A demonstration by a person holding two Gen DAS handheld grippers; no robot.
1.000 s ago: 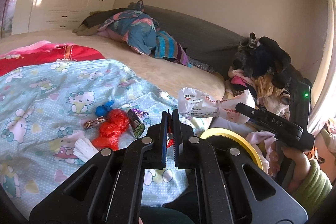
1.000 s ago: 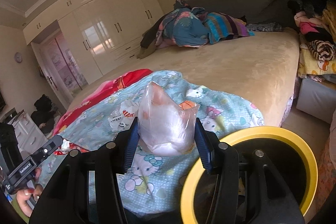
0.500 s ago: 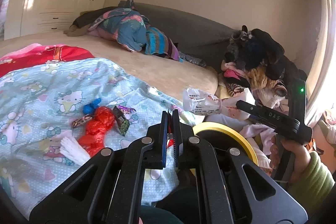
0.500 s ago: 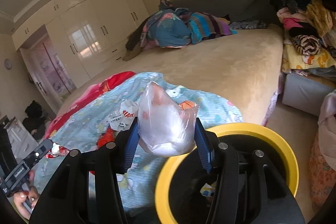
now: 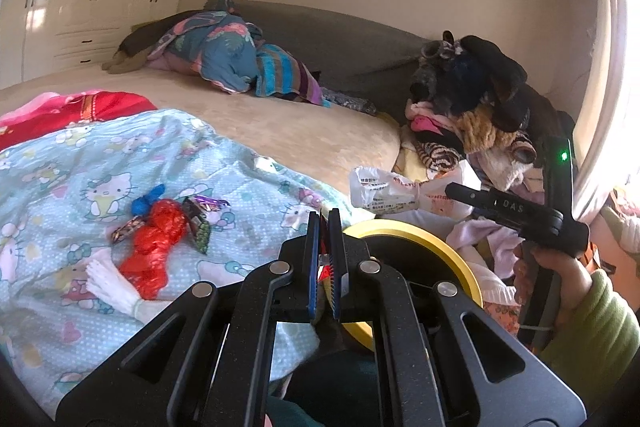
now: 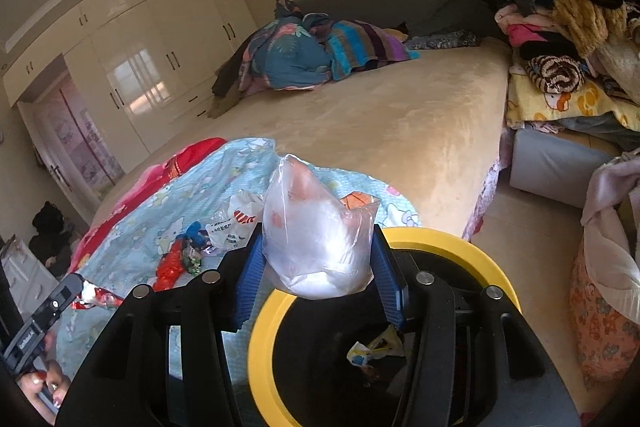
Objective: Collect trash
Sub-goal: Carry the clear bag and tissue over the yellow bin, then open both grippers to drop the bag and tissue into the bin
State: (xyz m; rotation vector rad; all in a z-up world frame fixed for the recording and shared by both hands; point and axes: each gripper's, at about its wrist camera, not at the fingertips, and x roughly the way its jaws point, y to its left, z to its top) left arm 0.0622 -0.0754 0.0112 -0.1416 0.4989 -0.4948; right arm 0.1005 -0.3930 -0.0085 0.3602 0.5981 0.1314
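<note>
Right gripper clamped on crumpled clear plastic bag, long axis upright, above round black bin with yellow rim; left gripper shut, pinching thin red wrapper scrap

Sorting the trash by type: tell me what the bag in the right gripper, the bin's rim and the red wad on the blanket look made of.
Bag in the right gripper: thin clear plastic film, glossy, wrinkled, see-through.
Bin rim: probably rigid moulded plastic, smooth, yellow.
Red wad: likely crinkled cellophane or foil, with shiny glints; cannot tell which.
</note>
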